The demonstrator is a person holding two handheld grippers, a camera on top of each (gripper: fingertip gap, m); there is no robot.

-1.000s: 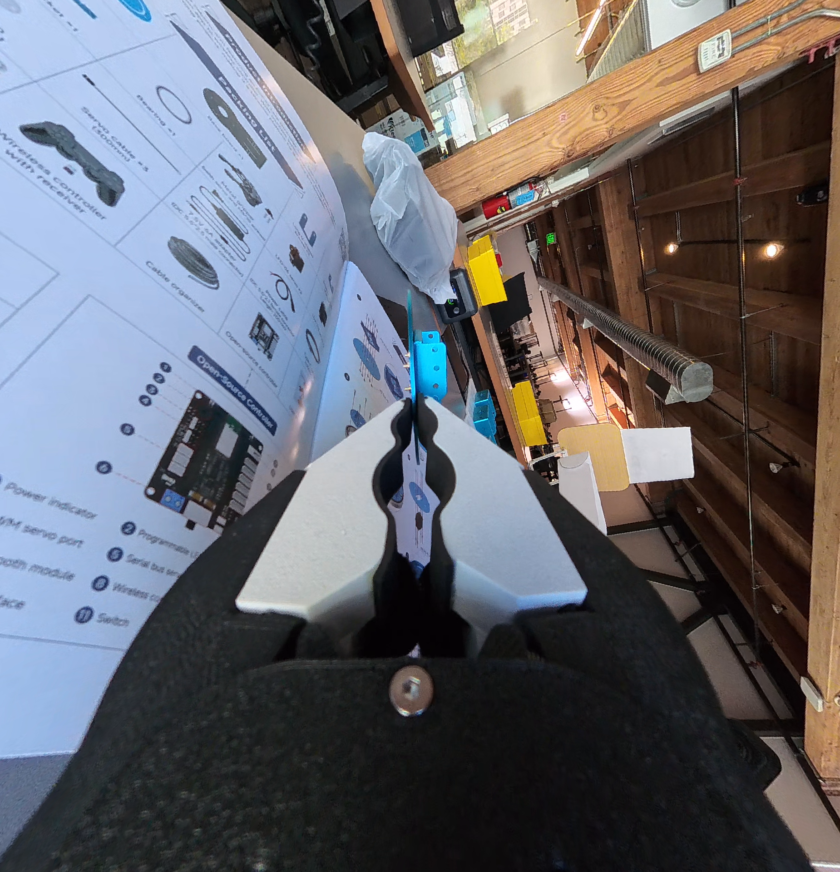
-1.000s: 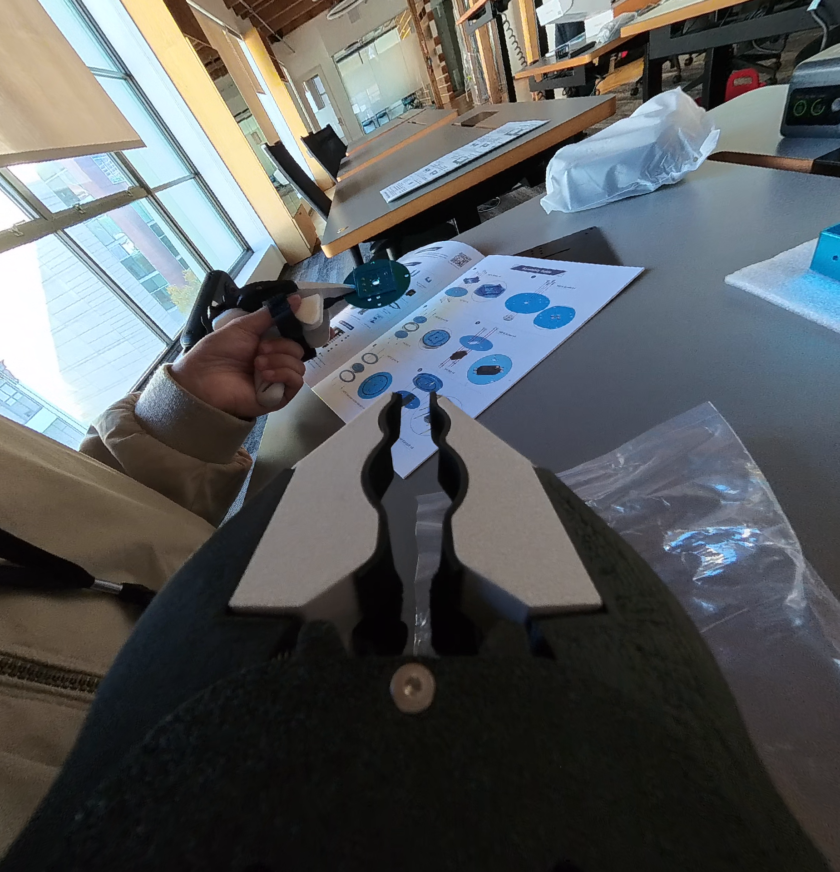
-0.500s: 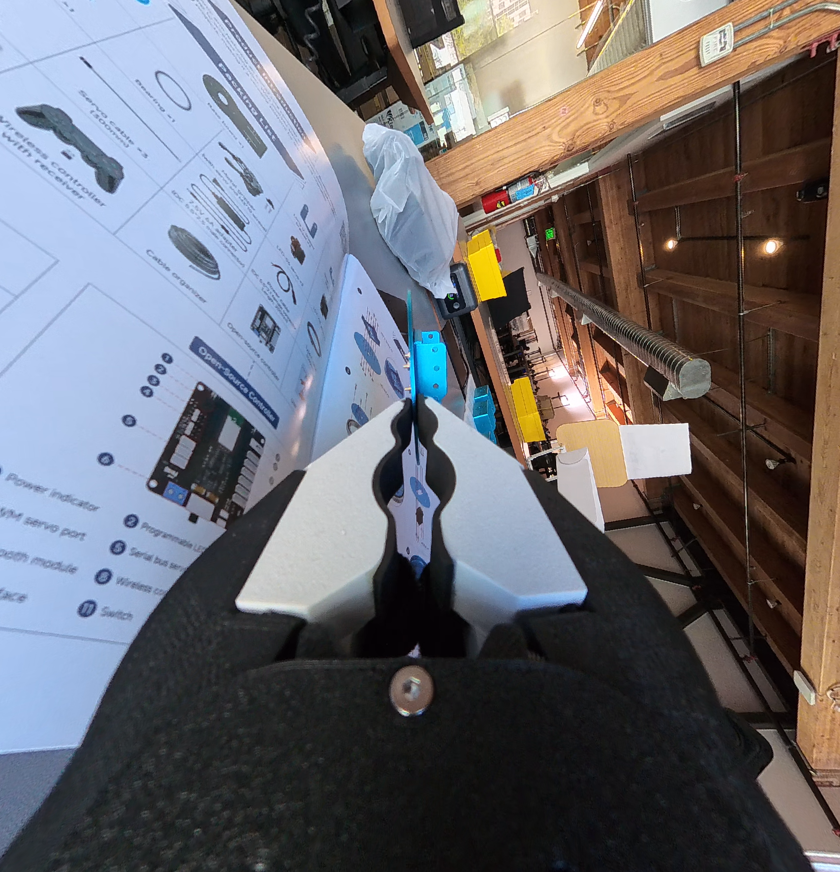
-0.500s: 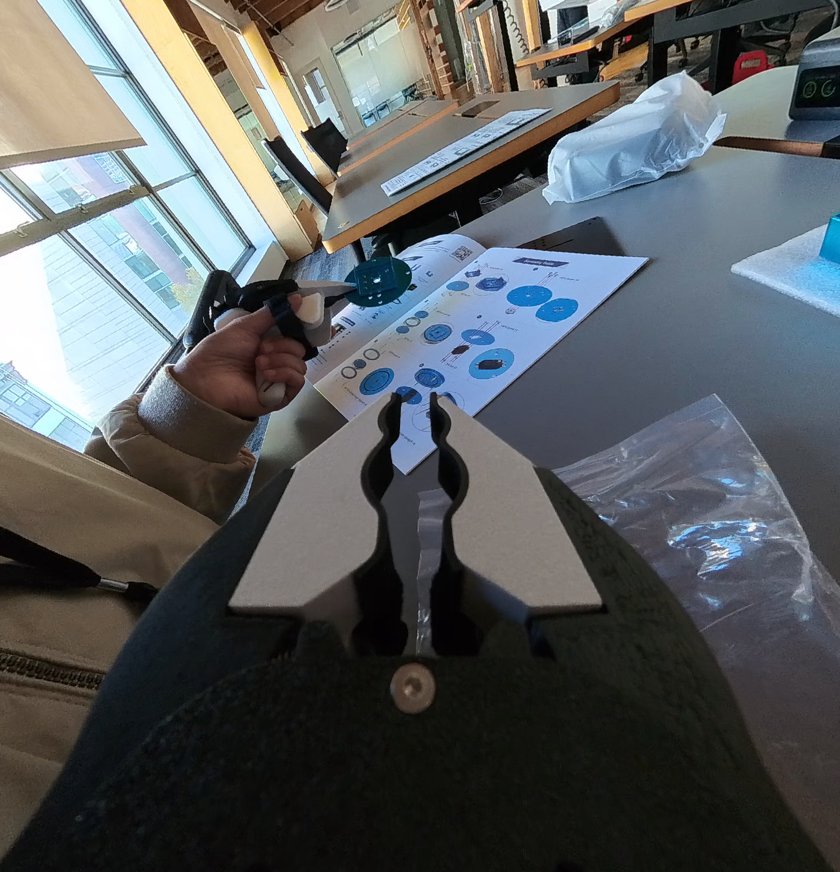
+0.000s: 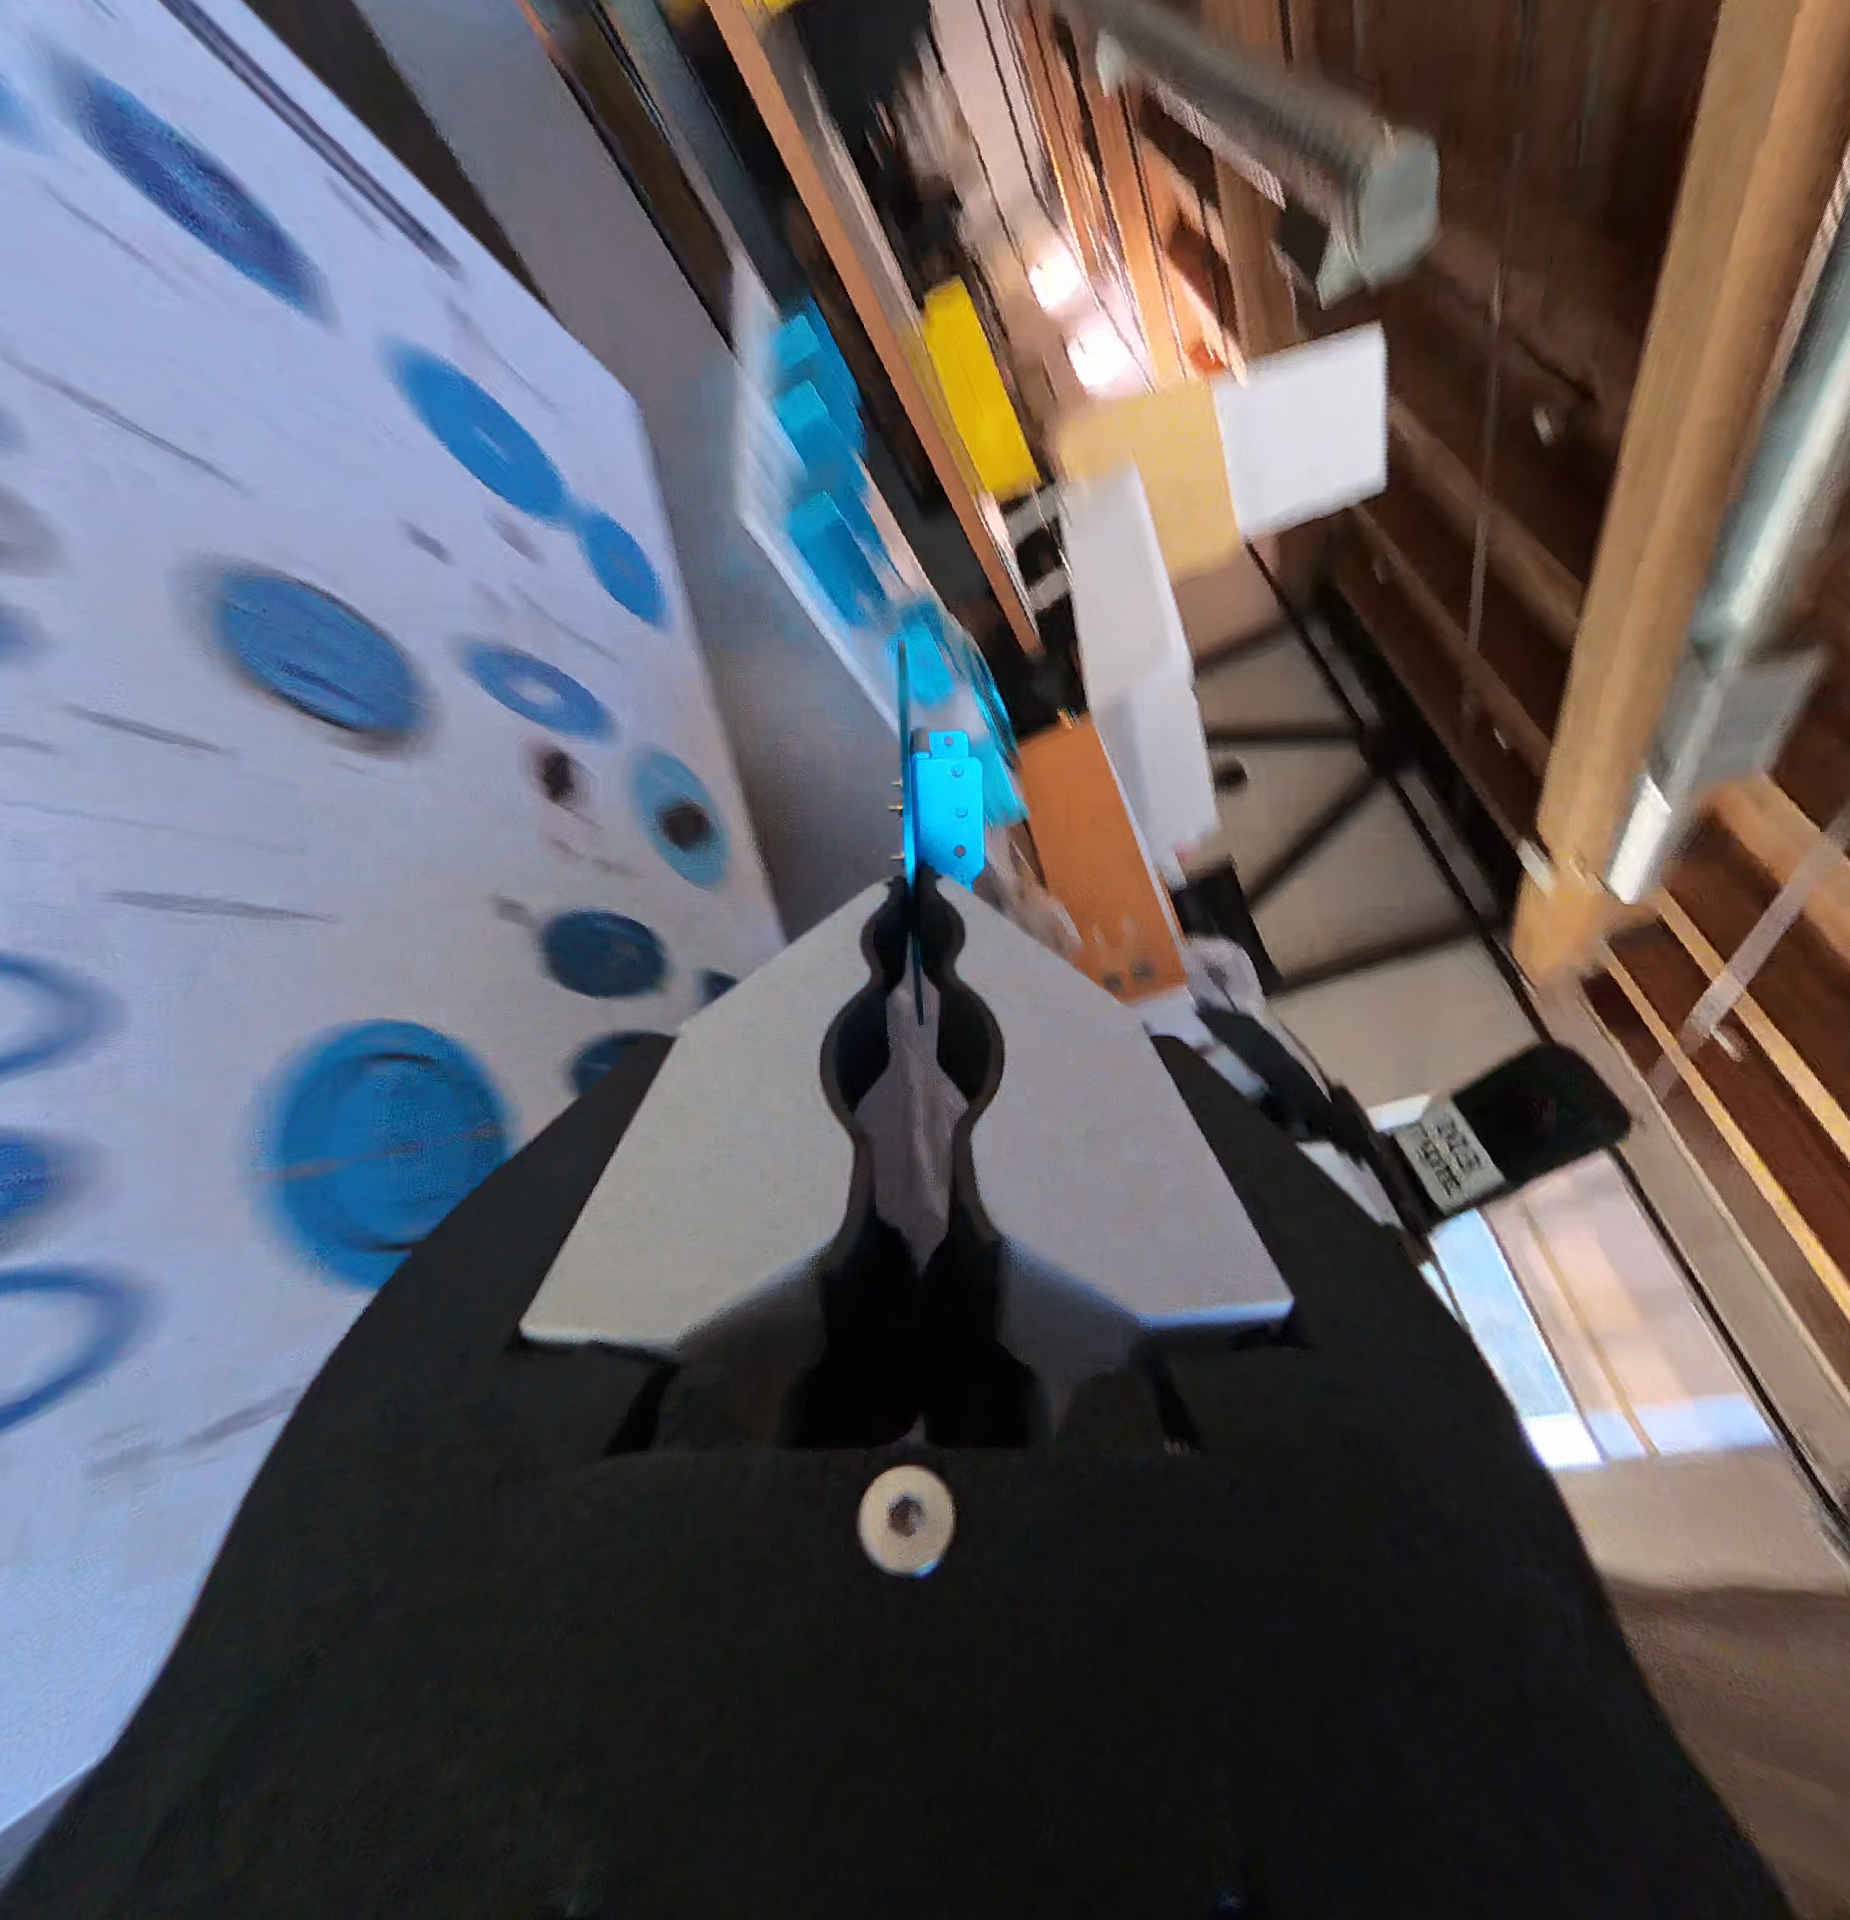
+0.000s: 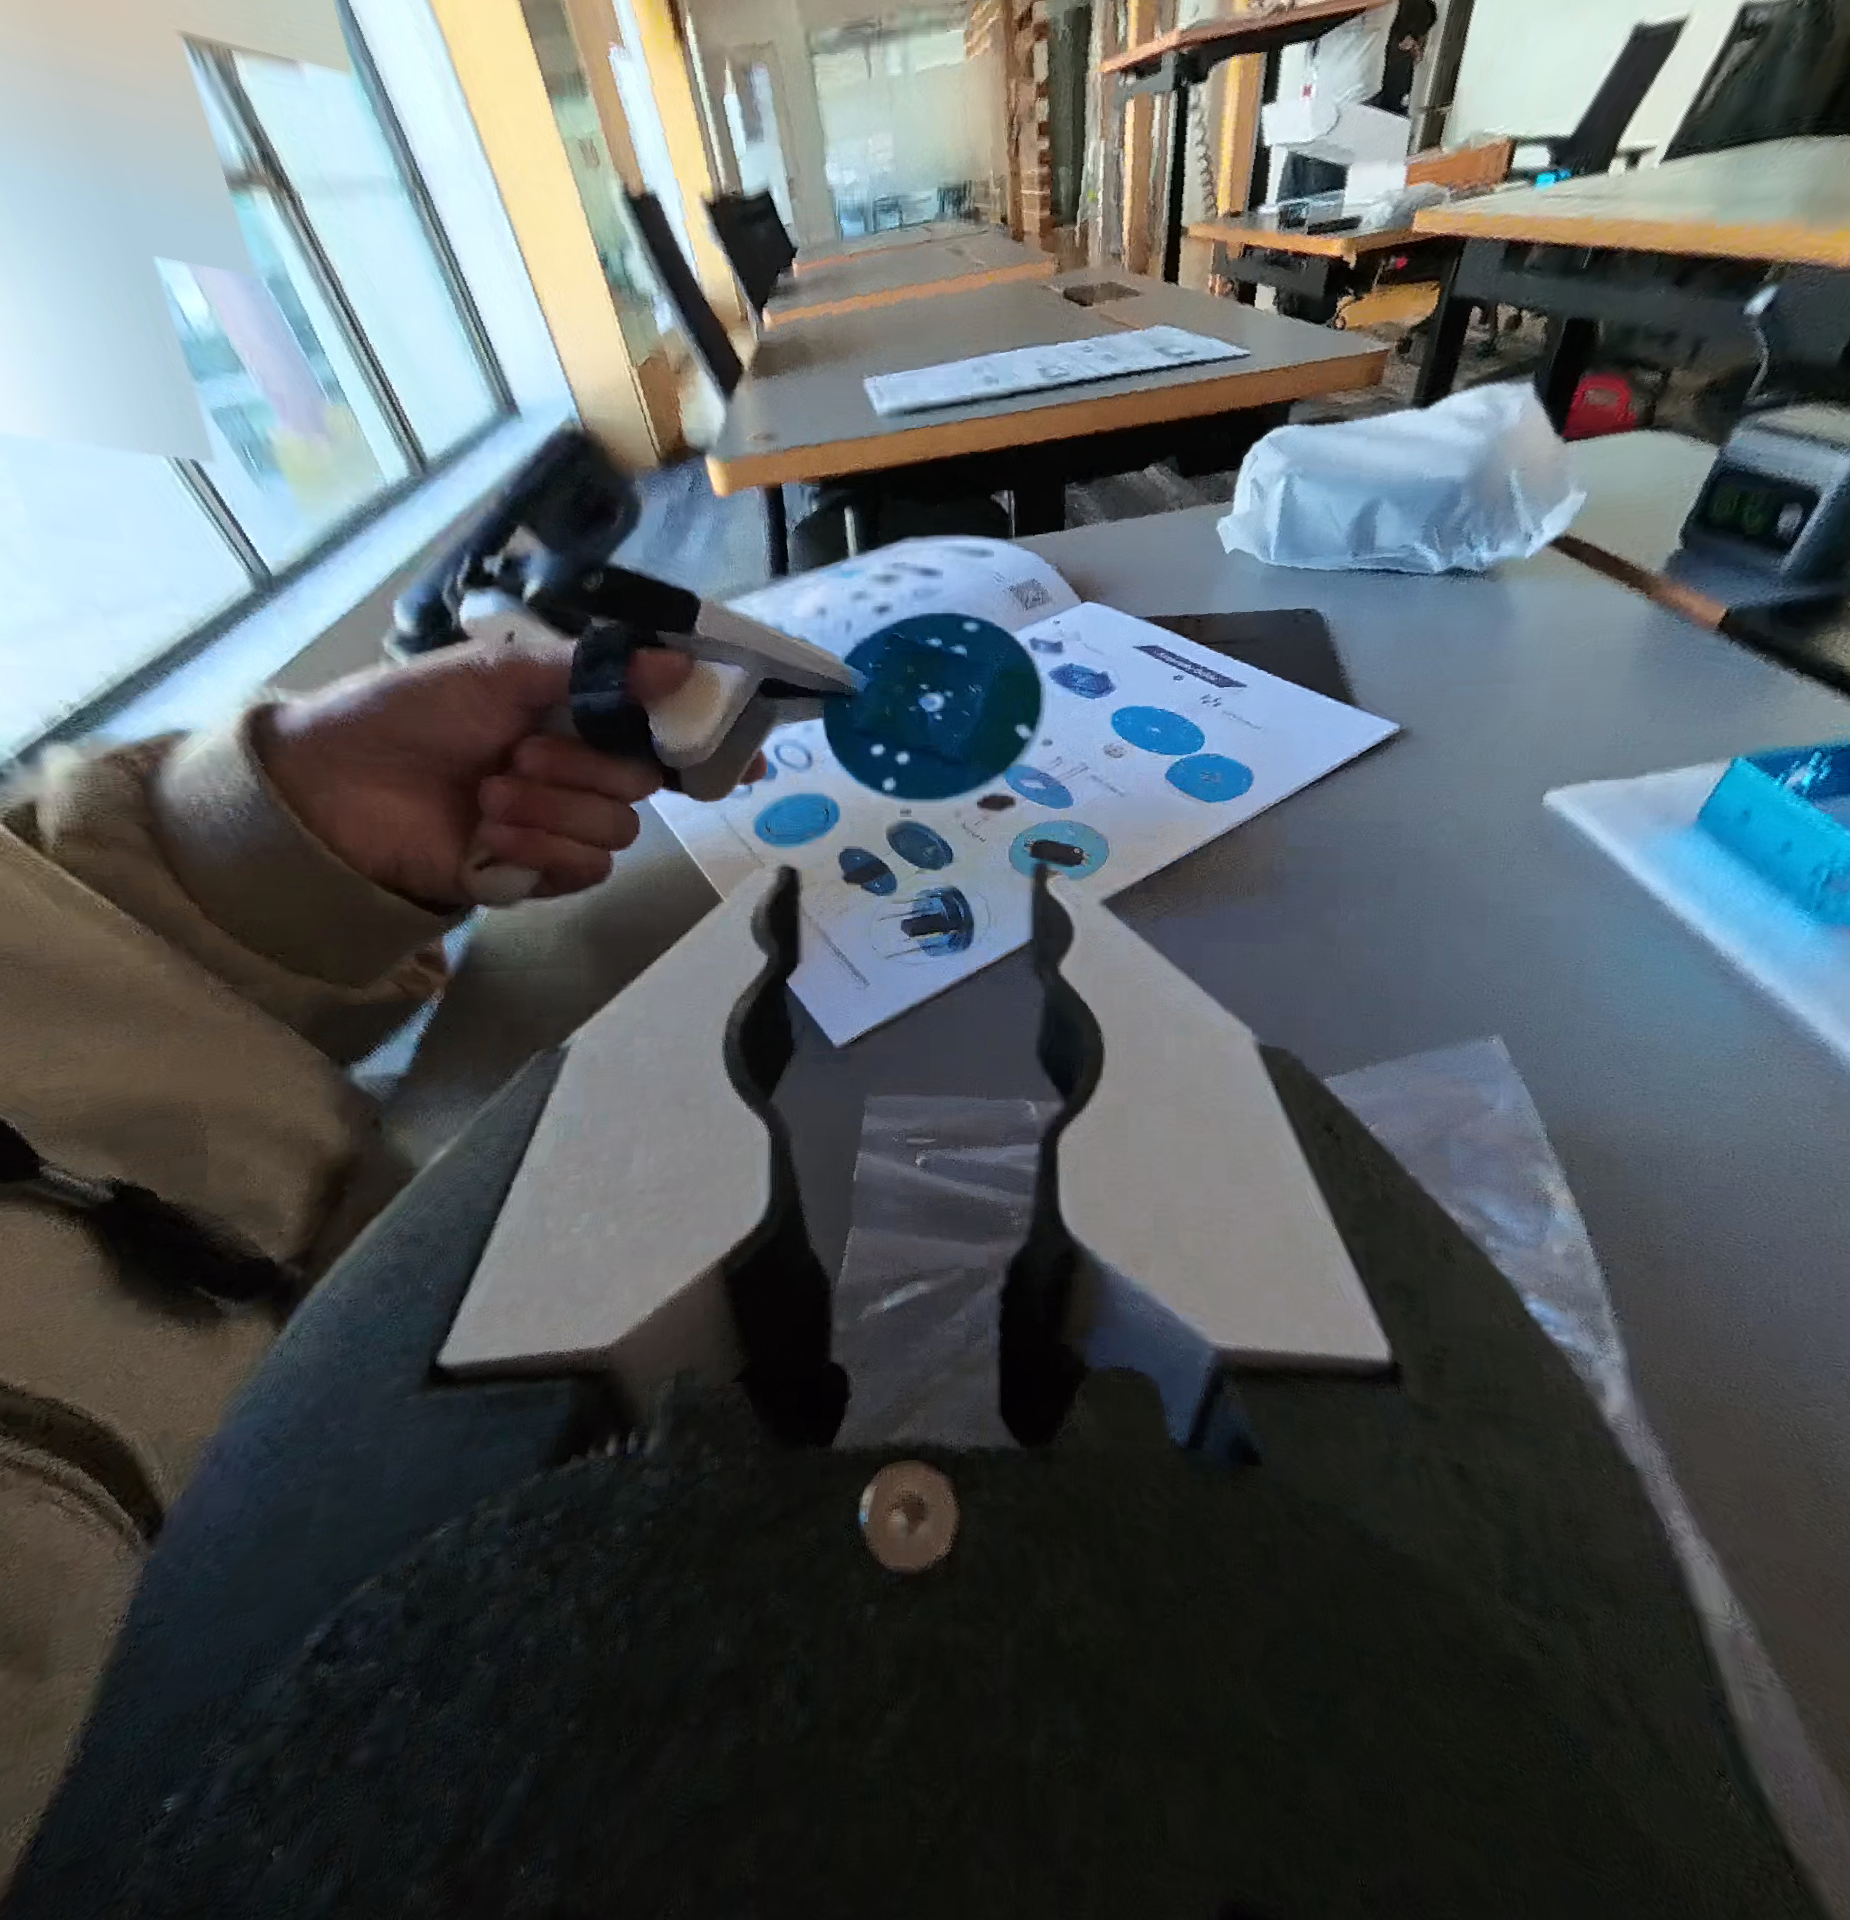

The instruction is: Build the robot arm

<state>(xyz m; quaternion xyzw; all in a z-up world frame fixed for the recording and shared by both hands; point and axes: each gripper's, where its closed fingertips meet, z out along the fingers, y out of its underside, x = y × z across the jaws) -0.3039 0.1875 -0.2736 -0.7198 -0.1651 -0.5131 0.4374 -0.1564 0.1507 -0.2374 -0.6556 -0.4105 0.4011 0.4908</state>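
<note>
a grey tabletop (image 6: 1472, 935) is seen; on it are laid an open printed booklet (image 6: 1160, 727) at centre, clear plastic bags (image 6: 1472, 1143) lower right, a white bag (image 6: 1399, 488) upper right.

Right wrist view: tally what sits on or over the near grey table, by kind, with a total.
Tongs: 2, right tongs open, left tongs shut on the blue disc
Blue disc: 1
Open instruction booklet: 1
Clear plastic bag: 1
White bag: 1
Blue metal bracket: 1
Total: 7
</note>
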